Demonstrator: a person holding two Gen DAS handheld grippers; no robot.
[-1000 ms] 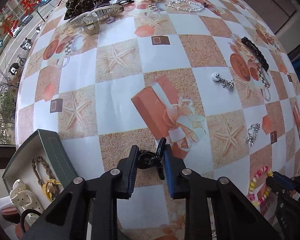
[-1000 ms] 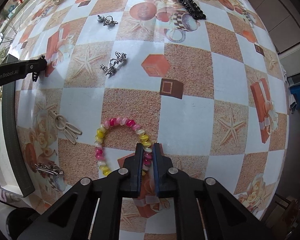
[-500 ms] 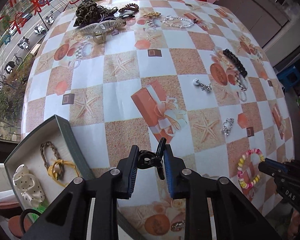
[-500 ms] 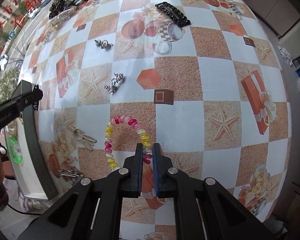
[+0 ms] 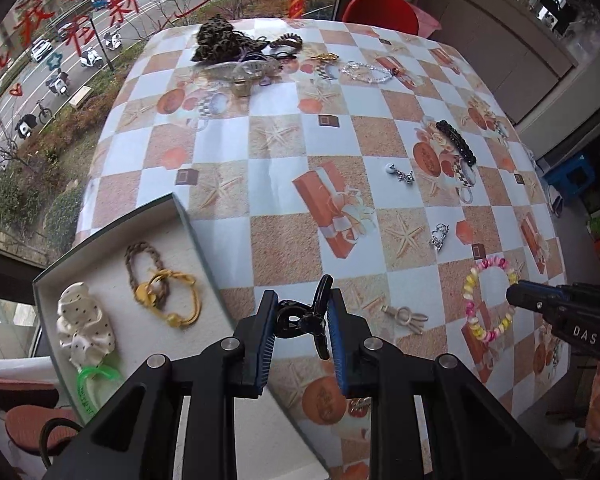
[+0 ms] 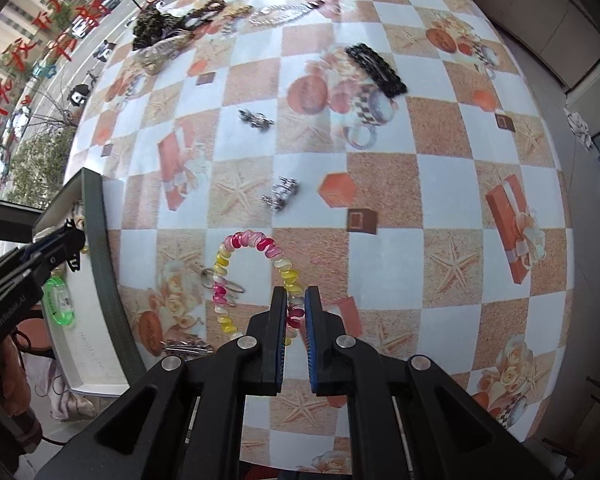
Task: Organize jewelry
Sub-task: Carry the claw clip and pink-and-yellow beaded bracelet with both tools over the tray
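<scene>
My left gripper (image 5: 302, 320) is shut on a small black hair claw clip (image 5: 306, 322) and holds it above the table near the open jewelry box (image 5: 188, 220). The box holds a braided brown tie, a yellow bracelet (image 5: 172, 298), a dotted white scrunchie and a green band. My right gripper (image 6: 296, 312) is shut on a pink and yellow bead bracelet (image 6: 228, 264), lifted off the table; the bracelet also shows in the left wrist view (image 5: 472, 304). The left gripper shows at the left of the right wrist view (image 6: 68, 244).
Loose pieces lie on the checkered tablecloth: silver charms (image 5: 438, 236), a pearl earring (image 5: 400, 172), a black barrette (image 5: 456, 146), a beige clip (image 5: 406, 316), and a pile of hair ties and clips (image 5: 236, 52) at the far edge. A red chair (image 5: 380, 12) stands behind.
Both grippers have risen and pulled back from the table with their pieces. The left one has moved toward the box, which now shows more fully.
</scene>
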